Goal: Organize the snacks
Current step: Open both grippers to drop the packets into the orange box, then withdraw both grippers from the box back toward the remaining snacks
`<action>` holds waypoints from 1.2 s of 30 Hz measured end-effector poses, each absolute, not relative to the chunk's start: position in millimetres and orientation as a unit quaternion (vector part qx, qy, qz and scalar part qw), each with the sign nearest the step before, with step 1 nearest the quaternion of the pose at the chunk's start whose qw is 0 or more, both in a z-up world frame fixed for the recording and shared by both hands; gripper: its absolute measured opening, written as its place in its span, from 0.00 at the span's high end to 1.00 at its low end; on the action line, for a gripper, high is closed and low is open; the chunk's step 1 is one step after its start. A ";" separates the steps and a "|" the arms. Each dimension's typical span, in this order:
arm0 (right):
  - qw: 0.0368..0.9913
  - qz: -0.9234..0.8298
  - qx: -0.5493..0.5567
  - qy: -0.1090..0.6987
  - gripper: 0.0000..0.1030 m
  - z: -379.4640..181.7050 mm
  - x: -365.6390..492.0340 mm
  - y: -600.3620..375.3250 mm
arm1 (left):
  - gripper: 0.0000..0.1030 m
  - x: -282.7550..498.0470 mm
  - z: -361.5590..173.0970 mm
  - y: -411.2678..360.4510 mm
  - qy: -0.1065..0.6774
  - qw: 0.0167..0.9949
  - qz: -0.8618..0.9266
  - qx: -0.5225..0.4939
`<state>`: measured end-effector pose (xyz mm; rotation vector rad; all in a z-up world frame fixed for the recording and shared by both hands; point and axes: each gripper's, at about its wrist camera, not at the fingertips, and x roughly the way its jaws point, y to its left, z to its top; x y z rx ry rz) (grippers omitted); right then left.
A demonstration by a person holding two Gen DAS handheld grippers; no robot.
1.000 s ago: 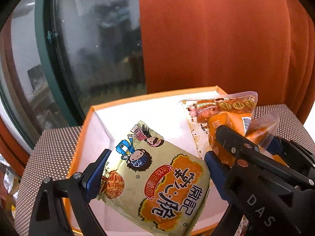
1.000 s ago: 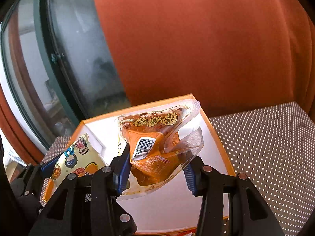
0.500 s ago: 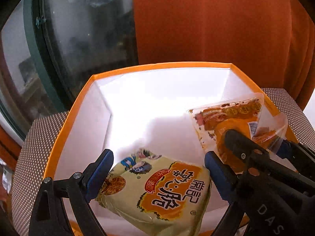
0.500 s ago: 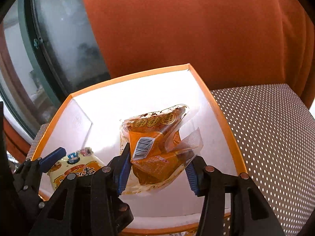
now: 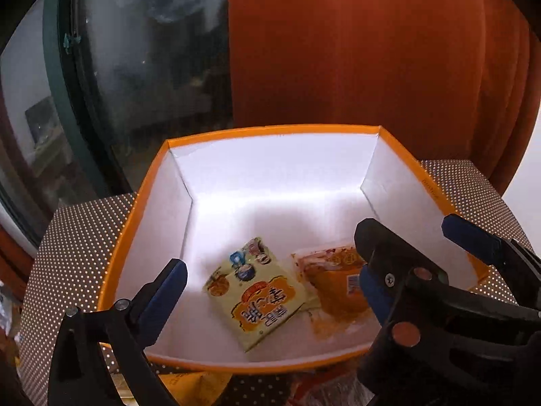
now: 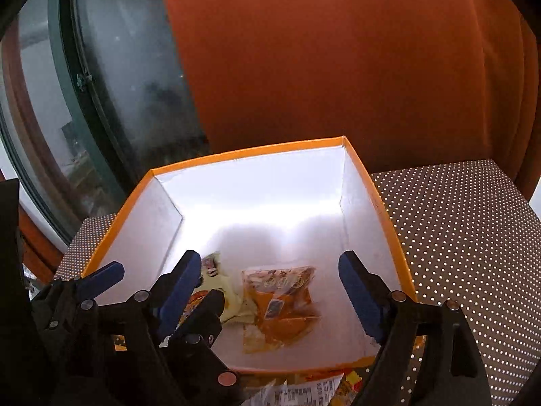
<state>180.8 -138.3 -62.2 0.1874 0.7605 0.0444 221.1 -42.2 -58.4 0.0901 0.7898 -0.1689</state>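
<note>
A white box with an orange rim stands on a dotted surface. On its floor lie a yellow noodle-snack packet and, beside it on the right, a clear packet with orange food. My left gripper hovers above the yellow packet, its jaws opening and touching nothing. My right gripper hangs over the orange packet. Its jaws are also opening, and the packet lies loose well below them.
An orange curtain hangs behind the box, with a dark window to its left. Dotted cloth stretches right of the box. More snack wrappers lie in front of the box's near wall.
Both packets left the jaws and dropped onto the box floor. Both grippers' jaws spread wider, the right one by much more, and the box now fills more of each view.
</note>
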 end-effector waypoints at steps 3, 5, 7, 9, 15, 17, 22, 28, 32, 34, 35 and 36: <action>0.929 0.021 0.086 0.360 0.15 -50.0 169.4 -139.3 | 0.01 208.1 -46.3 -43.3 0.370 0.925 -0.073 0.039; 0.931 0.021 0.083 0.354 0.14 -43.2 161.5 -140.8 | 0.01 200.9 -39.3 -41.3 0.364 0.928 -0.074 0.036; 0.935 0.023 0.079 0.345 0.13 -35.3 150.5 -139.1 | 0.01 192.7 -33.2 -39.3 0.354 0.932 -0.073 0.035; 0.939 0.023 0.074 0.336 0.12 -27.9 142.7 -136.7 | 0.01 182.3 -26.6 -37.3 0.340 0.937 -0.068 0.036; 0.946 0.027 0.063 0.316 0.11 -9.3 115.2 -128.0 | 0.01 151.9 -12.2 -32.5 0.317 0.945 -0.072 0.031; 0.949 0.028 0.059 0.309 0.11 -3.9 106.1 -125.6 | 0.01 142.2 -7.3 -31.3 0.309 0.948 -0.073 0.030; 0.955 0.032 0.050 0.292 0.10 8.8 81.5 -121.7 | 0.01 117.1 1.3 -29.3 0.288 0.954 -0.078 0.032; 0.959 0.037 0.040 0.278 0.09 14.8 57.1 -118.3 | 0.01 90.3 3.7 -28.5 0.266 0.960 -0.075 0.038; 0.960 0.042 0.039 0.273 0.09 11.2 43.8 -116.8 | 0.02 75.3 0.8 -28.5 0.262 0.960 -0.084 0.043; 0.961 0.043 0.038 0.270 0.09 8.4 37.5 -115.9 | 0.02 70.3 -2.0 -28.8 0.256 0.962 -0.082 0.048; 0.961 0.044 0.038 0.270 0.09 7.0 34.9 -115.8 | 0.02 66.8 -3.8 -29.2 0.253 0.963 -0.082 0.050; 0.962 0.045 0.037 0.267 0.09 5.3 31.2 -116.0 | 0.02 63.7 -6.1 -29.0 0.252 0.963 -0.083 0.050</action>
